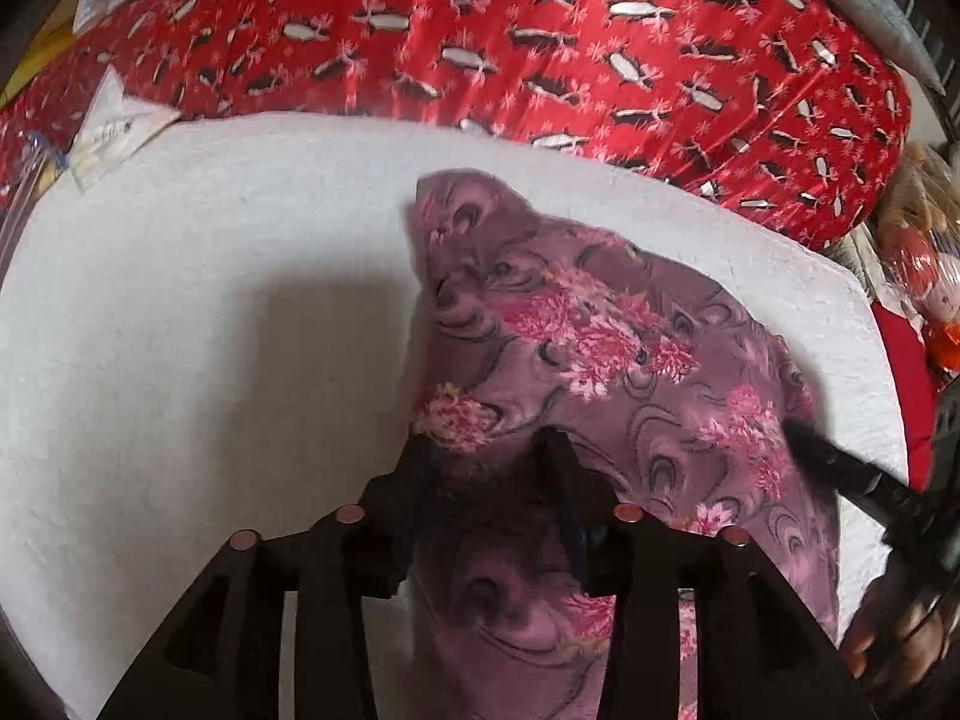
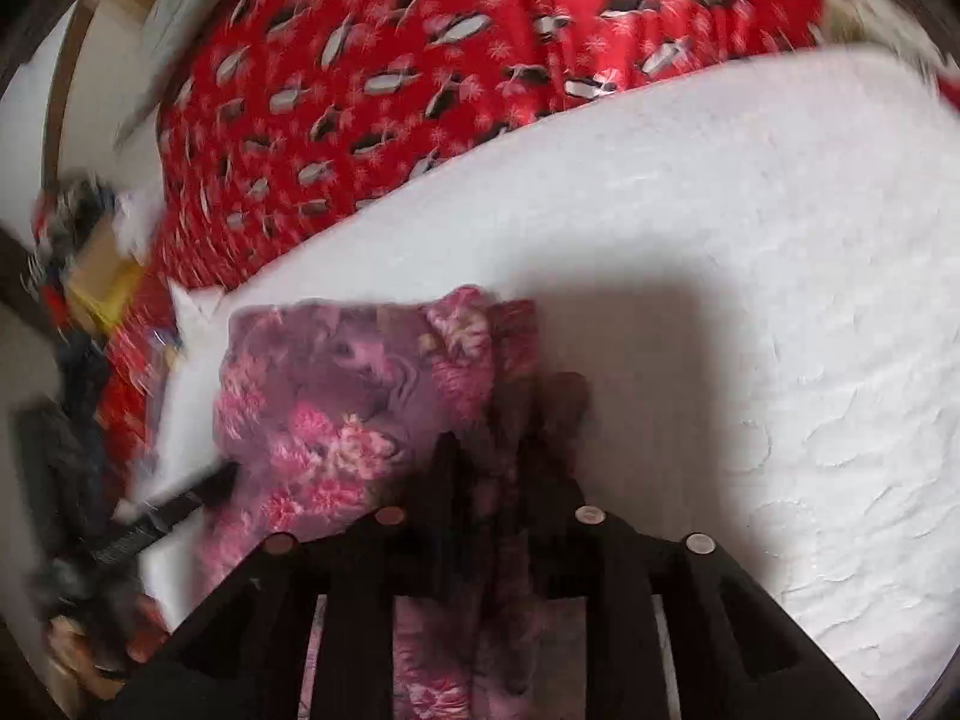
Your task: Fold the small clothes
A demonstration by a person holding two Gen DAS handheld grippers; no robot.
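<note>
Left gripper [image 1: 489,441], black, hovers with its fingers spread apart over the near edge of a purple garment with pink flowers [image 1: 600,348], cloth showing between them. That garment lies bunched on a white pad [image 1: 180,300], backed by a red patterned bedspread [image 1: 540,30]. Farther right, the right gripper [image 2: 489,450] has its fingers drawn close, pinching the garment's right edge.

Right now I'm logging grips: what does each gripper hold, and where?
Right gripper pinches the purple floral cloth at its right edge. Left gripper straddles its near-left edge, jaws apart.
</note>
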